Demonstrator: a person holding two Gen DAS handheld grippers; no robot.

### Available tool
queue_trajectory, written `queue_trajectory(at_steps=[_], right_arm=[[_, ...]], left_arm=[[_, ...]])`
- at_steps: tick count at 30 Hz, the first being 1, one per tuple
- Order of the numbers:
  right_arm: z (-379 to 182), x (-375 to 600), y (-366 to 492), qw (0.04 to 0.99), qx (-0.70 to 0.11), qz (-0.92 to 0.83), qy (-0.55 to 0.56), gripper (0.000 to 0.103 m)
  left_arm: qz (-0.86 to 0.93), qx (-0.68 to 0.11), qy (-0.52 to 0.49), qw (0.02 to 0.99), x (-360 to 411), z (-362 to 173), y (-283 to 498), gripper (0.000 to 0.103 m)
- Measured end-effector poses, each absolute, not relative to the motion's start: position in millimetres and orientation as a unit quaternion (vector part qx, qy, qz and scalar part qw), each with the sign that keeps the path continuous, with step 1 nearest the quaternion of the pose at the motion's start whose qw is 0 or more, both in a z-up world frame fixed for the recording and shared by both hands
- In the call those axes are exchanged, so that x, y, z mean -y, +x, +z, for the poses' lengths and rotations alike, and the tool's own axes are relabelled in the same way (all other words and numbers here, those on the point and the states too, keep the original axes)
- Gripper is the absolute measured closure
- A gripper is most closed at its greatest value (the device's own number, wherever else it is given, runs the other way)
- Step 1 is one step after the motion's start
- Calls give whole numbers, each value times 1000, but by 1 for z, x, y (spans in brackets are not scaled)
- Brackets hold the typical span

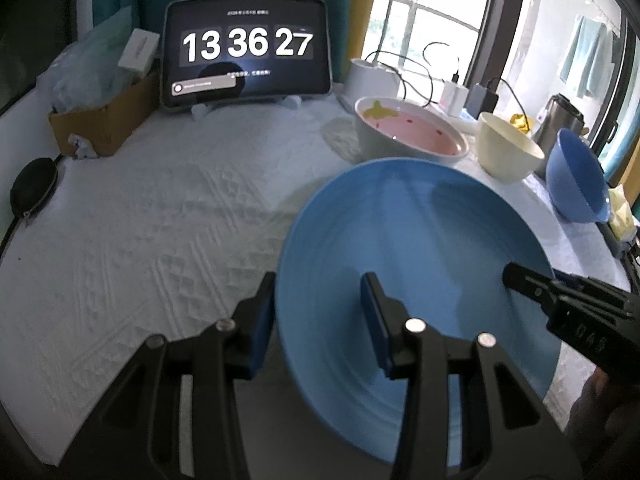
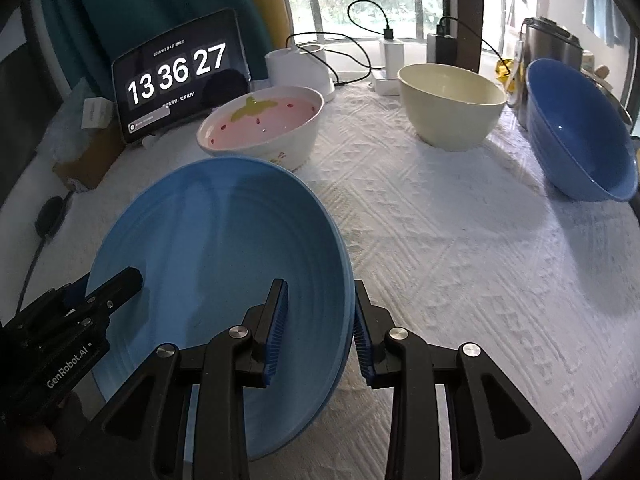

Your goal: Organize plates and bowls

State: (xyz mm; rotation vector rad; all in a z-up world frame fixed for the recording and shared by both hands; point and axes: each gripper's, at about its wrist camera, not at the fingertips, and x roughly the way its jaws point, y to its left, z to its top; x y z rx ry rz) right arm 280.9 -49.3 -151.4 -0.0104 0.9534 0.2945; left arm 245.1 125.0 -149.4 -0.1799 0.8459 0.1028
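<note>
Blue plate (image 1: 416,272): rim straddled by left gripper (image 1: 320,320) at nine o'clock, right gripper (image 2: 320,332) at three (both equally near). Fingers half-spread; whether the pads pinched the rim could not be told.

- A tablet (image 1: 246,54) stands propped at the far edge of the tabletop (image 1: 160,220), showing 13 36 27.
- A cardboard box (image 1: 96,124) sits left of it, holding a small white box (image 1: 139,50).
- A black pouch (image 1: 34,188) lies at the left edge.
- White chargers (image 2: 390,64) with black cables (image 2: 360,36) sit far right.
- A steel kettle (image 2: 550,46) stands beyond.
</note>
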Motion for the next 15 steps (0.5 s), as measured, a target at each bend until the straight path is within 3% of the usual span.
queue_trajectory(at_steps=[15], right_arm=[[-158,47,284,877,-460,142,-7,69]], left_arm=[[53,-418,-88,902,-126,-150,246,59]])
